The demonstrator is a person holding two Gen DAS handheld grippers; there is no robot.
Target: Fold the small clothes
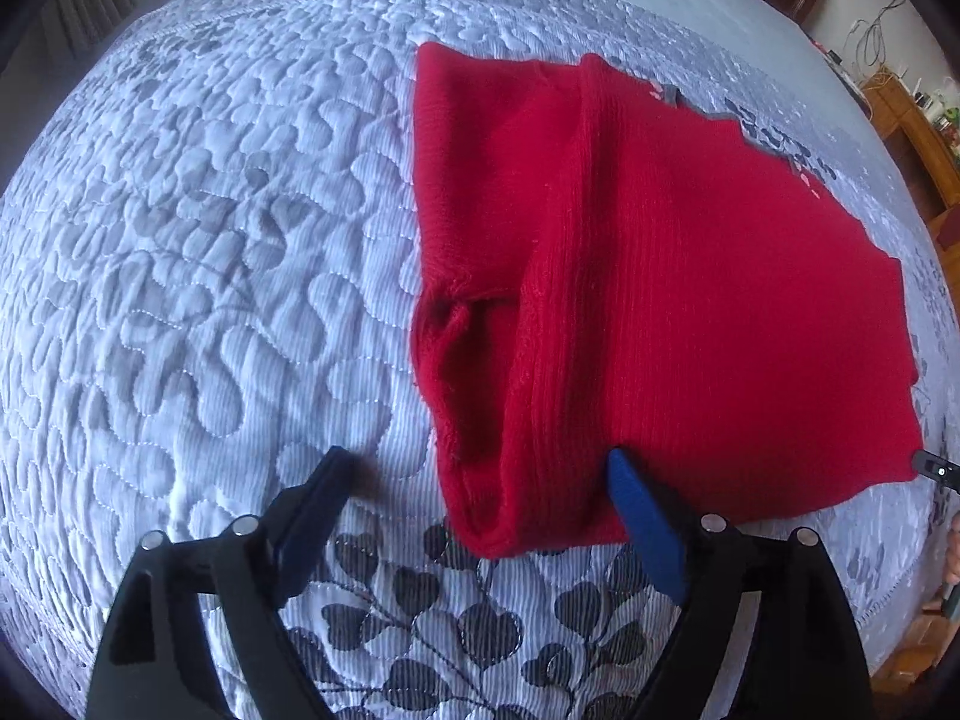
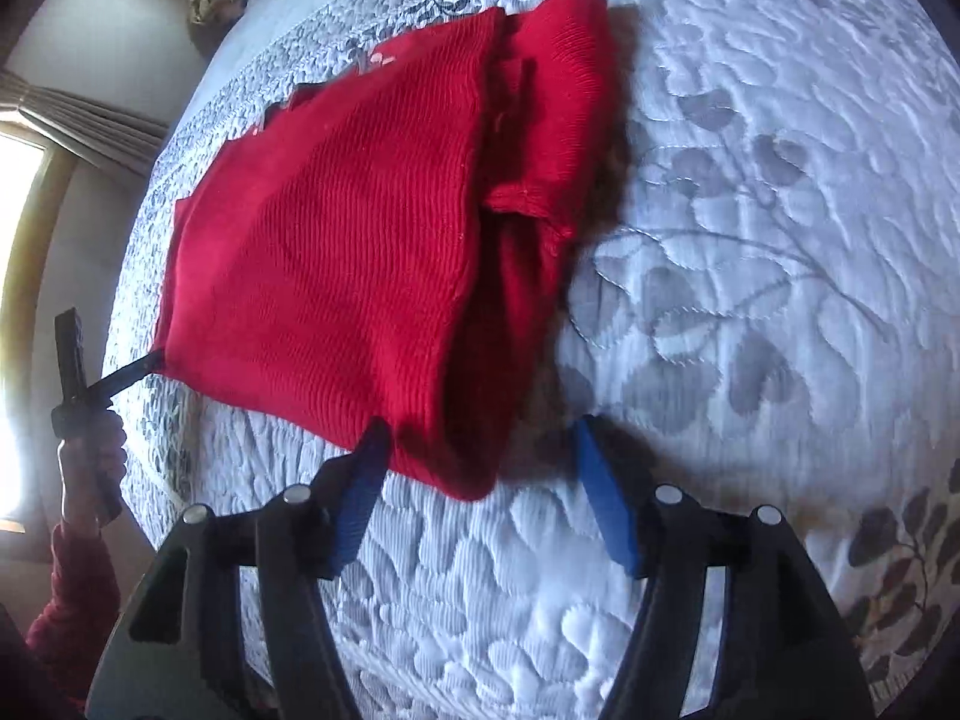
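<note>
We see the red knit garment (image 1: 660, 300) folded on a pale quilted bedspread (image 1: 210, 240) filling the frame, both left gripper (image 1: 480, 480) and right gripper (image 2: 480, 450) released, a curtained window (image 2: 24, 180) at left.

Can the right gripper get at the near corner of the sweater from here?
Probably yes. The right gripper is open, its fingers straddling the near corner of the red sweater, and only the quilt lies around it. Nothing blocks the way.
</note>
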